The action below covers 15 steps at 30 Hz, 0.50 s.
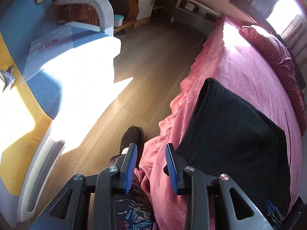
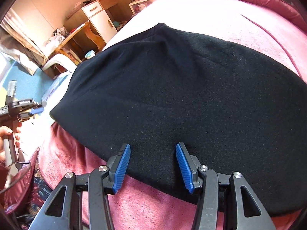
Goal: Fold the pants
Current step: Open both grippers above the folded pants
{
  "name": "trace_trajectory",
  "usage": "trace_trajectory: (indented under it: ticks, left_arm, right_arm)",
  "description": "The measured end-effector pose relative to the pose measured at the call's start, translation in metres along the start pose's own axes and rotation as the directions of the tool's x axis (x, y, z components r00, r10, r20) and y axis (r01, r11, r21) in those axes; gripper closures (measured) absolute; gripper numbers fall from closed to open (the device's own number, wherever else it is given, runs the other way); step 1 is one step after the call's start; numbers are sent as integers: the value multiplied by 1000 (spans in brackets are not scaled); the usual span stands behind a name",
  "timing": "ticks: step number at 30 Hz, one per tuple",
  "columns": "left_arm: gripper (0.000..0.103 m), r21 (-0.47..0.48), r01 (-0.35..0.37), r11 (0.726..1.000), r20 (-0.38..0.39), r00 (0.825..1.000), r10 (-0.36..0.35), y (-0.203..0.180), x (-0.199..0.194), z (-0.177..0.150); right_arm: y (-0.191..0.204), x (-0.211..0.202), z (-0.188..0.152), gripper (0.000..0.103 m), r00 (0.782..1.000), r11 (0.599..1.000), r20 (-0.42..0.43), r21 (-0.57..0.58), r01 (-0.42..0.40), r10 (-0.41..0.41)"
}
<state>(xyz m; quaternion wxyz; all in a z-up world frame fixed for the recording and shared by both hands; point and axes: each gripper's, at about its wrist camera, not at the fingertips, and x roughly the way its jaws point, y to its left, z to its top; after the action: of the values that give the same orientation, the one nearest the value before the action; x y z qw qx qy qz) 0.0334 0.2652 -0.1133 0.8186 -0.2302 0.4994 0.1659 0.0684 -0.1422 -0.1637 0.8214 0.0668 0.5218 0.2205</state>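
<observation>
While my left gripper (image 1: 151, 164) hangs over the near edge of the bed (image 1: 239, 61), its blue ribbed pads (image 1: 130, 164) stand apart with nothing between them, only pink blanket (image 1: 165, 187) and wood-plank floor (image 1: 138, 61) behind. No earlier frame, so that's all I say on it. Right gripper (image 2: 153, 164) also apart, pads over the near hem of the pants (image 2: 172, 88); whether the tips touch the cloth I cannot tell, but they are not pinching it.

Pants: black, soft fleecy knit, matte, folded into a broad flat slab lying on the bed, near the side I stand at. In the left wrist view the same pants (image 1: 236, 126) show a thick stitched seam curving along the left edge, corner squared off. In the right wrist view the far end tapers to a rounded point, shallow creases run lengthwise.

Blanket is plush, pink, ruffled where it drapes off the mattress edge. A bunched darker pink quilt (image 1: 272, 53) sits at the far side. Strong sun patches on floor and bed.

My left hand (image 2: 7, 134) grips the left gripper's handle at the left rim of the right wrist view, well clear of the pants. Dark slipper (image 1: 134, 136) on the floor below; floral fabric (image 1: 130, 210) under the left gripper.
</observation>
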Motion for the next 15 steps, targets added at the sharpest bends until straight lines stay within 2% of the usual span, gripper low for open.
trace_trajectory:
  ticks: [2,4,6,8,12,15]
  left_arm:
    - [72,17,91,996,62,994,-92,-12,-21,4]
    - [72,83,205,975,80,974,-211,-34,-36,1]
    - [72,188,283,941,56,953,-298,-65,-42,-7]
    - [72,287,347,893,0,932,-363,-101,-41,-19]
    - [72,414,435,800,-122,897,-425,-165,-31,-54]
    - [72,485,468,739,-211,882,-421,-204,-19,-80]
  right_arm:
    - [-9,-5,2,52,999,998,4,44,-33,33]
    - [-22,-16,5,53,998,993,31,104,-54,51]
    - [-35,-29,7,53,997,989,63,139,-44,36]
    - [-55,-43,9,53,996,981,93,191,-31,13]
    - [-104,-70,8,53,987,955,139,295,34,-78]
    - [-151,-90,4,53,973,914,148,390,109,-179]
